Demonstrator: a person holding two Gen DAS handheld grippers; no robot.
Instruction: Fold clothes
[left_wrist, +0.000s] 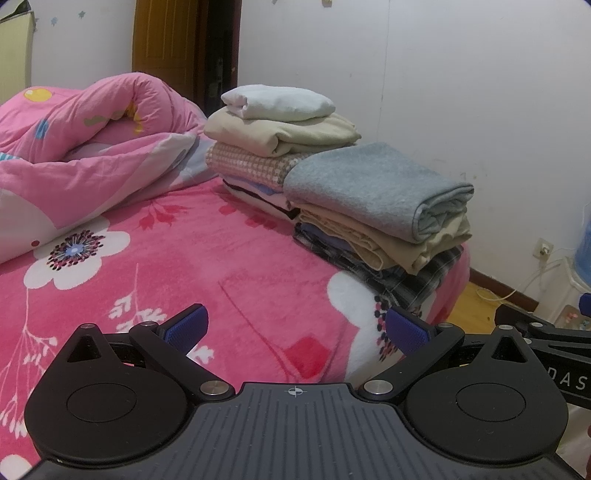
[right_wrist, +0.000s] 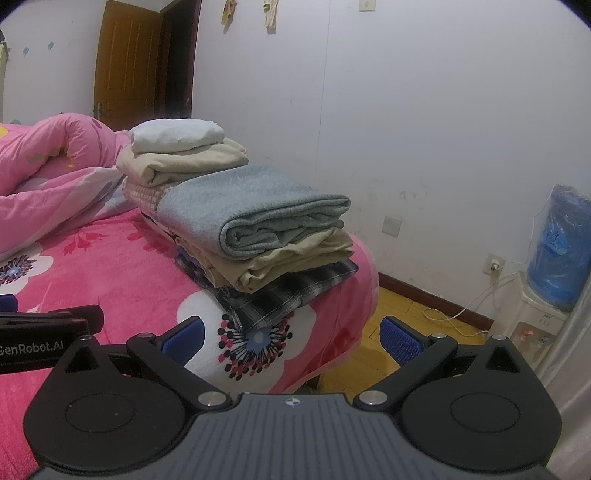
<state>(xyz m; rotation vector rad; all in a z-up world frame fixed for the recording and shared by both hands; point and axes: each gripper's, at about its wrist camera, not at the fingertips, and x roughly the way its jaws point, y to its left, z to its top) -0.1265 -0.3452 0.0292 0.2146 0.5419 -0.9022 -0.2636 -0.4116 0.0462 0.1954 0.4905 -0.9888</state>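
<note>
Over the pink flowered blanket (left_wrist: 177, 266) both the left gripper (left_wrist: 297, 330) and the right gripper (right_wrist: 291, 338) hang spread wide and empty, while beyond them, at the blanket's far corner, a grey folded towel (right_wrist: 255, 218) tops one clothes pile (right_wrist: 280, 269), its rolled edge facing the grippers, with a taller pile (left_wrist: 273, 147) behind it beside the pink quilt (left_wrist: 92, 155).

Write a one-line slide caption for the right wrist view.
Open right gripper faces two stacks of folded clothes on a pink floral bed, water dispenser beside the wall.
</note>
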